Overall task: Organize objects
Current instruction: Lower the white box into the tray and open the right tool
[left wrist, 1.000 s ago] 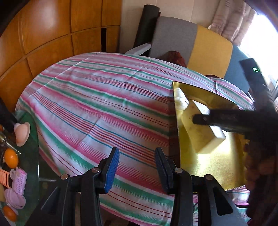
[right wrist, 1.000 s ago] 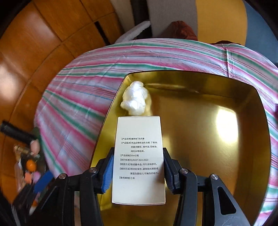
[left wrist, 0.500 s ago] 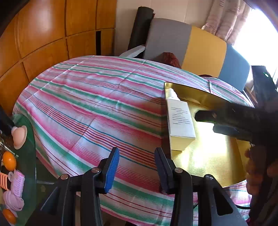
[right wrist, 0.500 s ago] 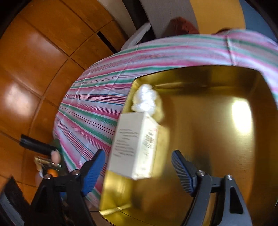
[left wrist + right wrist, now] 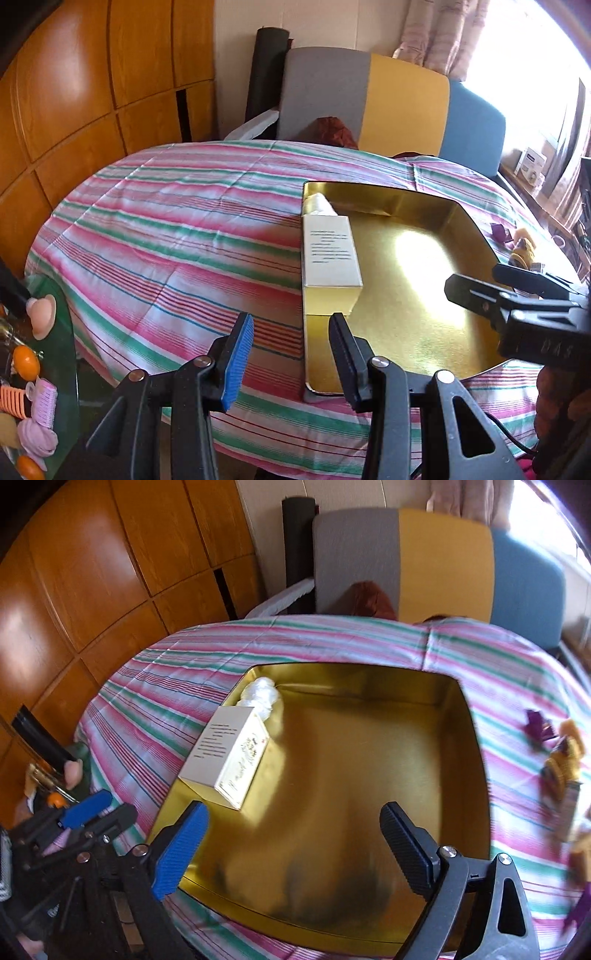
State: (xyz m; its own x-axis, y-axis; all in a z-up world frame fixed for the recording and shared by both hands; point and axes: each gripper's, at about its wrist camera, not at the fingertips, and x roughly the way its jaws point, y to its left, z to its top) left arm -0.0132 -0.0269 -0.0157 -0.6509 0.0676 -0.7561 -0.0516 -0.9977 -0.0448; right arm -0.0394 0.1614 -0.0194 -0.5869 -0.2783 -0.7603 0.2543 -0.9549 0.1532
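the round surface [image 5: 177, 236] is covered by a cloth striped in pink, green and white, and wooden panelling [image 5: 92, 92] rises behind it on the left. a chair [image 5: 402, 107] with a grey, yellow and blue back stands at the far edge, with a dark red bundle [image 5: 336, 129] just in front of it.

on the right half of the surface sits a wide gold tray [image 5: 369, 775] with low walls and a shiny floor catching a patch of light. inside it, along the left wall, lies a cream box [image 5: 225, 755] on its long side, printed text on the face turned up and ornate lettering on the side facing the tray's middle. a crumpled white wad [image 5: 260, 696] sits in the far left corner of the tray, touching the box's far end.

the right claw [image 5: 291, 849] hangs over the near part of the tray, its jaws spread wide and holding nothing, the box just ahead of its blue finger. the left claw [image 5: 290, 358] is over the cloth at the tray's near left corner, jaws parted and empty as well.

beyond the tray's right wall, small yellow and purple pieces [image 5: 561, 760] lie on the cloth, blurred. to the far left, off the surface, a green glass top [image 5: 66, 369] carries oranges [image 5: 26, 363] and pink hair rollers [image 5: 44, 400].
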